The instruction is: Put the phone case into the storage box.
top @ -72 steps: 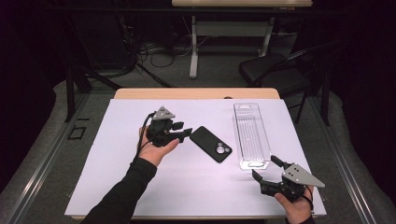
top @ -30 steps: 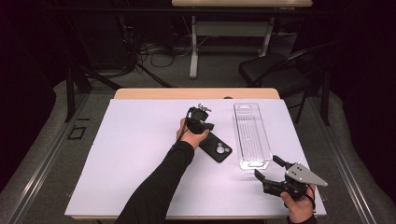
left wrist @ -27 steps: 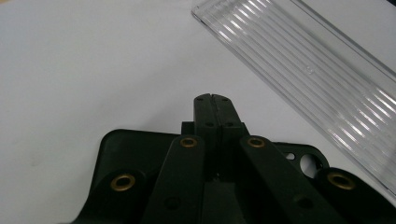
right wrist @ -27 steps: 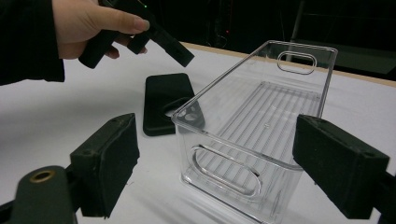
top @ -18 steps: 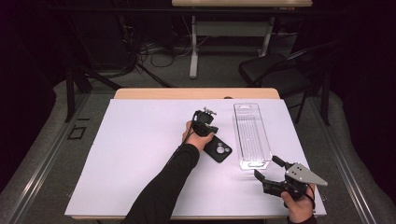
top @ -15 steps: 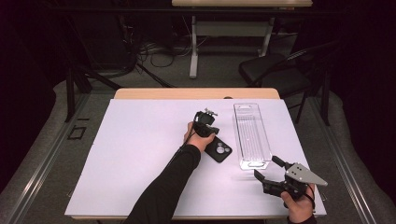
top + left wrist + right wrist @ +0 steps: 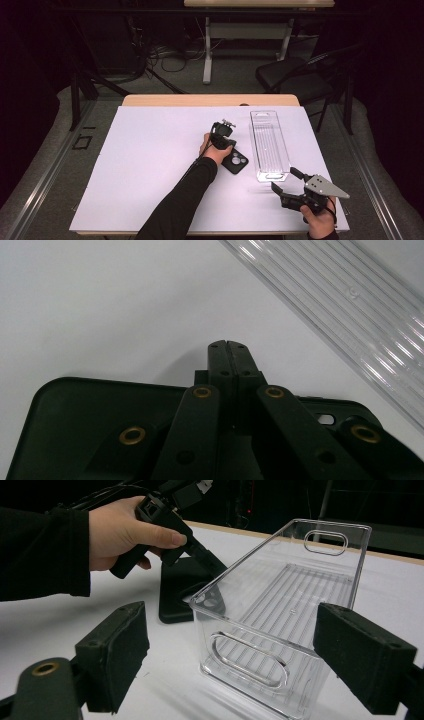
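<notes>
**Closed gripper over the phone case**

Nearest the person, the right gripper [image 7: 289,181] hovered with its jaws spread wide and empty, aimed at the near end of the clear plastic bin [image 7: 270,145]. Farther in, the left gripper [image 7: 226,347] had its jaws pressed together, holding nothing, poised over the black phone case [image 7: 236,162]. The case lay flat on the white surface [image 7: 150,165], just left of the bin.

We scan the table [image 7: 150,165] for writing and find none we can read. The clear bin [image 7: 270,145] carries a tiny raised mark on its ribbed floor in the left gripper view, too small to make out. The black phone case [image 7: 235,162] bears no legible brand or label.
</notes>
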A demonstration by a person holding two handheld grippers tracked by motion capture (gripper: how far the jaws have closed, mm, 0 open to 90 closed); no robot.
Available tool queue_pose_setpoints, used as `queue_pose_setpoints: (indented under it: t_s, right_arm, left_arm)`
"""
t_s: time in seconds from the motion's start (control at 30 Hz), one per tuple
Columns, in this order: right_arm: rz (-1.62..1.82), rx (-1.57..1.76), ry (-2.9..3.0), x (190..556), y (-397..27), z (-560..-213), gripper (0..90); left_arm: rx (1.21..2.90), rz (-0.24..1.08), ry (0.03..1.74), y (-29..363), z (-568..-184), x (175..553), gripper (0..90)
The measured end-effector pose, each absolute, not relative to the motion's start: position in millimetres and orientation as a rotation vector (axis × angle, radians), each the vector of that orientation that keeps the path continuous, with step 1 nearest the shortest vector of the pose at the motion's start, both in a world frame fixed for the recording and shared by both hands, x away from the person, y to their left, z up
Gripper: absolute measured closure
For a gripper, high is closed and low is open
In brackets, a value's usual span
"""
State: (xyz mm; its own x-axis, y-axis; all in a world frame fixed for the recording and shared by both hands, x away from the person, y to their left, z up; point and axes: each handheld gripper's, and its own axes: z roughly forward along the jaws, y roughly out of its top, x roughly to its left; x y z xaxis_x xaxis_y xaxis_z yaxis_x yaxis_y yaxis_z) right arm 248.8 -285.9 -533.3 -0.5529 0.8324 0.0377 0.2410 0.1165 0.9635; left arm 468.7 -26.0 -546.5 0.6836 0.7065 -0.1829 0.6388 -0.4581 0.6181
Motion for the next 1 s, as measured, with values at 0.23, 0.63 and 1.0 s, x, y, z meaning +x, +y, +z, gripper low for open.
queue_pose_setpoints:
  t_s: [0.23,0.63,1.0]
  right_arm:
    - [1.453,1.040,1.876,249,-286,-534,13.9]
    - [1.460,1.049,1.884,249,-285,-534,14.0]
    - [1.457,1.047,1.887,250,-285,-535,14.0]
  left_arm:
    - [2.235,0.124,1.015,-26,-546,467,90.0]
    - [2.264,0.100,0.992,-20,-546,455,90.0]
    - [2.294,0.040,0.942,-10,-549,431,90.0]
